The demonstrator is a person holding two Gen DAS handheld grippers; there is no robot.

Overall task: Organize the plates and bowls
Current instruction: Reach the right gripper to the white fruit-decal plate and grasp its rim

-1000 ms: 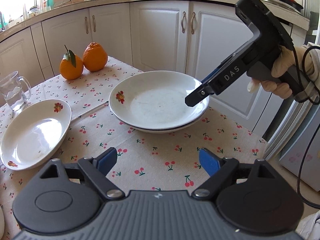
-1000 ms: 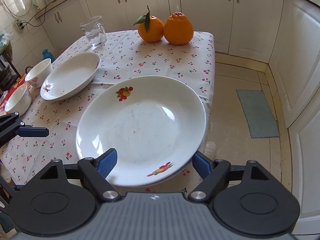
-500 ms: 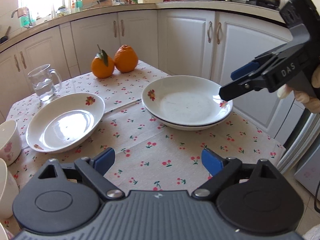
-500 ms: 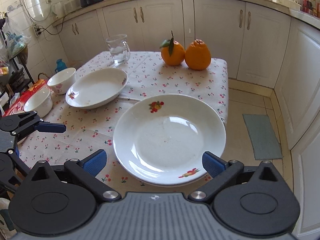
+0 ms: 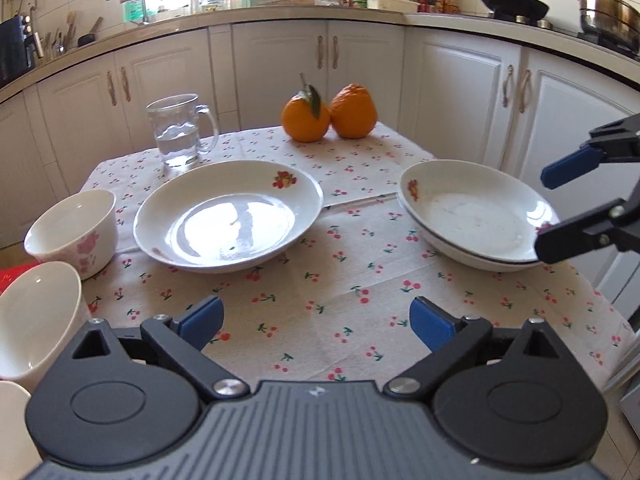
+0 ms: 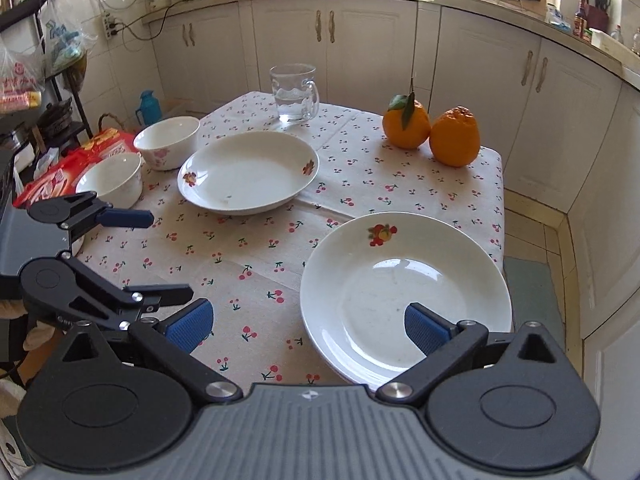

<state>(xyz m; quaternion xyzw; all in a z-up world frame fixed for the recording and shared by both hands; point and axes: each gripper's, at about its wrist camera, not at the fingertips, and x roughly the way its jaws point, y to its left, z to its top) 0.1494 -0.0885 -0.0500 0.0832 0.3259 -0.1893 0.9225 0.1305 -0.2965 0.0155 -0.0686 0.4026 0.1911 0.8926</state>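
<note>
While both tools hang empty above the cherry-print worktop (image 5: 320,320), the next move seems to turn on the single plate (image 5: 228,216). From the left hand-held gripper (image 5: 316,320) it lies at about eleven o'clock, near and unobstructed; from the right hand-held gripper (image 6: 308,322) it sits farther off, also around eleven o'clock, beyond a stretch of bare cloth. The left hand is therefore the nearer one. Its jaws are opening with nothing between them. The right hand-held gripper stands fully spread and empty, one finger (image 6: 424,328) hovering over the two stacked plates (image 6: 404,292), which rest at the worktop's right edge, at one o'clock in the left view. That single plate is slightly oval, its long axis running roughly nine to three across the left view, so its near rim faces the left tool broadside. Two bowls (image 6: 168,140) wait at ten o'clock, beside a glass mug (image 5: 180,132) and two oranges (image 5: 332,112).
</note>
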